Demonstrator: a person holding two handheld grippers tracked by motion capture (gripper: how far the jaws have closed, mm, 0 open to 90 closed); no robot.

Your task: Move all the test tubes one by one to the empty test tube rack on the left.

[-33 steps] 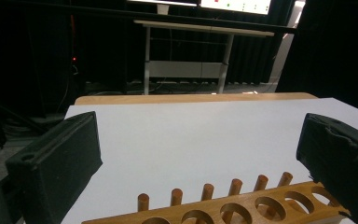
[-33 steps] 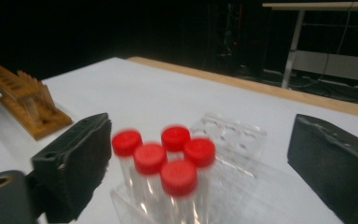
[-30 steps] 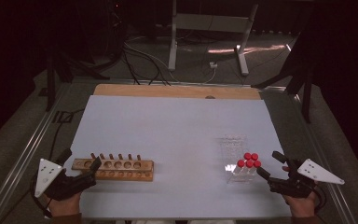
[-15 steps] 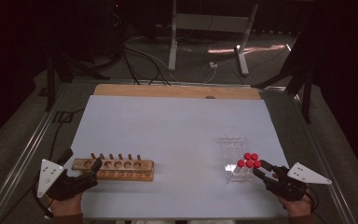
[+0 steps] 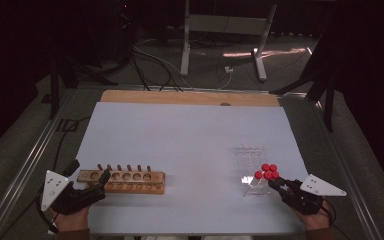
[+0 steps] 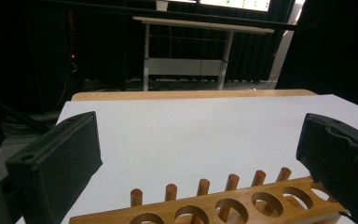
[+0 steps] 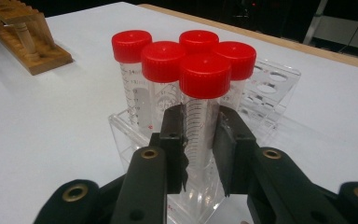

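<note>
A clear plastic rack (image 5: 250, 156) at the table's right holds several red-capped tubes (image 5: 266, 171). My right gripper (image 5: 274, 184) reaches them from the near side. Its jaws have just been closing and now press on the body of the nearest tube (image 7: 204, 112), under its red cap, so the right gripper (image 7: 200, 140) is shut on that tube, which stands upright in the rack (image 7: 265, 88). At the left lies a wooden rack (image 5: 122, 181) with pegs and round holes. My left gripper (image 5: 99, 184) sits at its left end, and the left gripper (image 6: 200, 154) stands wide open over the rack (image 6: 223, 207).
The white table top (image 5: 180, 140) has a wooden strip (image 5: 190, 98) along its far edge. Beyond the table stand metal stand legs (image 5: 257, 55) and cables on a dark floor. A metal rail (image 5: 30, 160) runs along the table's left side.
My right gripper sank slightly and moved in toward the tubes, and its jaws went from wide apart to closed on the nearest tube. The left gripper kept still.
</note>
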